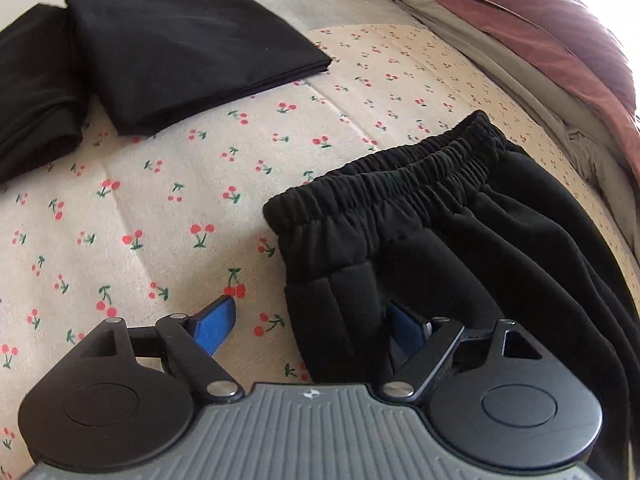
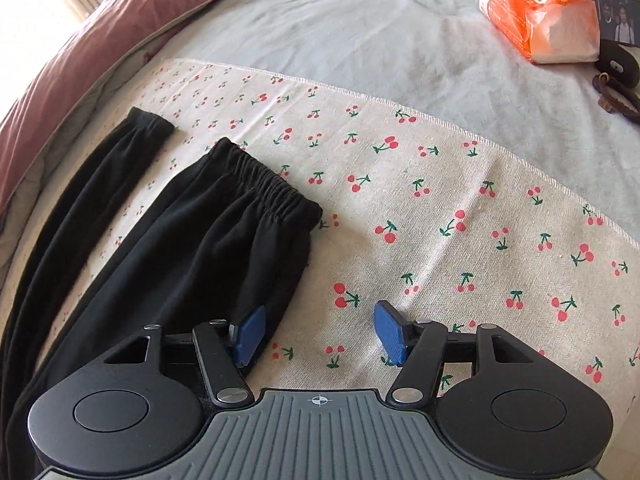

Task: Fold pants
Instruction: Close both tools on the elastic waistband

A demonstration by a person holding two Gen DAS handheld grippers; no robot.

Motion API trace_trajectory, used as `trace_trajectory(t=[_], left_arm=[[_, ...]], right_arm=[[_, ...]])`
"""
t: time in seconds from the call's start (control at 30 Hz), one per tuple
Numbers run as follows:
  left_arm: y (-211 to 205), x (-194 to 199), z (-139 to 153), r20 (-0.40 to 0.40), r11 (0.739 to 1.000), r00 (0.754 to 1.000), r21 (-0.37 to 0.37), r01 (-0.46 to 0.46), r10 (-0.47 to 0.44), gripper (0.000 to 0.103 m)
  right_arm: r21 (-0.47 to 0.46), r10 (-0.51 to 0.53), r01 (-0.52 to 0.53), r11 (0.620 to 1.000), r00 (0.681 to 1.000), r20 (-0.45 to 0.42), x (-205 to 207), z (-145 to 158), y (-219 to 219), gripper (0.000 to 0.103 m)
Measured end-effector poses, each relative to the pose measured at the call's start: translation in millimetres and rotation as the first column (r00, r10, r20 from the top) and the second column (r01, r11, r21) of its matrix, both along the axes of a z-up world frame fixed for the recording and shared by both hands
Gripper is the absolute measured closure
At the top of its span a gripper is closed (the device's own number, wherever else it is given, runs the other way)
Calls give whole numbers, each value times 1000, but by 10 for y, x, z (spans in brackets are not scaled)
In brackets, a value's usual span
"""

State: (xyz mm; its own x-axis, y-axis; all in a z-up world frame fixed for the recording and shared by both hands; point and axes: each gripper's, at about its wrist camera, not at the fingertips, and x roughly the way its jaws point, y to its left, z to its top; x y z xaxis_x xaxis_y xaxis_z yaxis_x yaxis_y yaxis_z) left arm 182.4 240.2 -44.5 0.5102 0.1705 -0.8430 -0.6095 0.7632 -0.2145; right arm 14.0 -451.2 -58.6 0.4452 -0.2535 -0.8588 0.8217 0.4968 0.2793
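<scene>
- Pants (image 1: 440, 240) of black fleece lay on the cherry-print cloth (image 1: 160, 208), their gathered waistband (image 1: 380, 180) running from near-left to far-right in the left wrist view and the body spreading toward the near right.
- Folded black garments (image 1: 192, 48) – two, side by side – sat at the far left of that cloth, well apart from the pants.
- Far right in the same view, a rust-brown quilt (image 1: 560, 40) was heaped along the edge of the bed.
- Left gripper (image 1: 312, 320) hovered low with its jaws spread wide and nothing between them; the left blue pad (image 1: 216, 320) was over bare cloth and the right one over the left edge of the pants. Whether either pad touched the fabric could not be told.
- In the right wrist view the pants (image 2: 192, 248) filled the left side: one elastic cuff (image 2: 276, 196) pointed toward the middle of the cloth, and the other leg (image 2: 80, 200) stretched along the far left, ending in its own cuff (image 2: 154, 120).
- Right gripper (image 2: 320, 332) also stood wide and held nothing – its left pad (image 2: 252, 328) over the edge of the pants, its right pad over the cherry print (image 2: 440, 208).
- Beyond the cloth lay a pale grey sheet (image 2: 340, 28).
- Far right on it sat an orange tissue pack (image 2: 548, 20), with a phone (image 2: 616, 12) just beside it.
</scene>
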Motion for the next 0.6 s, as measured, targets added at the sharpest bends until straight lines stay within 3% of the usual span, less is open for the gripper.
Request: trace_trajectory(t=[0.07,0.1,0.17,0.2,0.23,0.3,0.4,0.53,0.6], left_arm=[[-43,57,-16,16,1000,1000,15,23,-23,30],[-52,66,-28,24,1000,1000,23,19,-19,39],[-56,72,-29,39,999,999,43,12,-13,58],[-45,73,-27,44,999,999,45,10,-12,72],[-29,68,-21,56,999,998,30,21,-23,79],[3,55,-4,70,1000,997,-2,27,-27,93],[42,3,105,102,1000,995,-10,12,-11,96],[244,-188,309,198,994,979,-104,-35,55,97],[311,-284,384,208,993,975,-102,-54,75,98]], right_arm=[[-63,32,-31,998,999,2,91,-3,61,43],[-87,39,-39,995,999,-2,139,-16,86,44],[-132,50,-51,990,999,-12,252,-26,108,58],[-142,59,-59,988,998,1,289,-23,99,77],[-128,65,-61,990,998,26,306,-29,79,88],[-106,50,-44,993,997,56,308,-37,50,95],[-107,44,-32,994,992,114,236,47,70,99],[-153,46,-16,988,979,198,61,272,182,100],[-155,58,-21,988,969,240,-57,355,230,100]])
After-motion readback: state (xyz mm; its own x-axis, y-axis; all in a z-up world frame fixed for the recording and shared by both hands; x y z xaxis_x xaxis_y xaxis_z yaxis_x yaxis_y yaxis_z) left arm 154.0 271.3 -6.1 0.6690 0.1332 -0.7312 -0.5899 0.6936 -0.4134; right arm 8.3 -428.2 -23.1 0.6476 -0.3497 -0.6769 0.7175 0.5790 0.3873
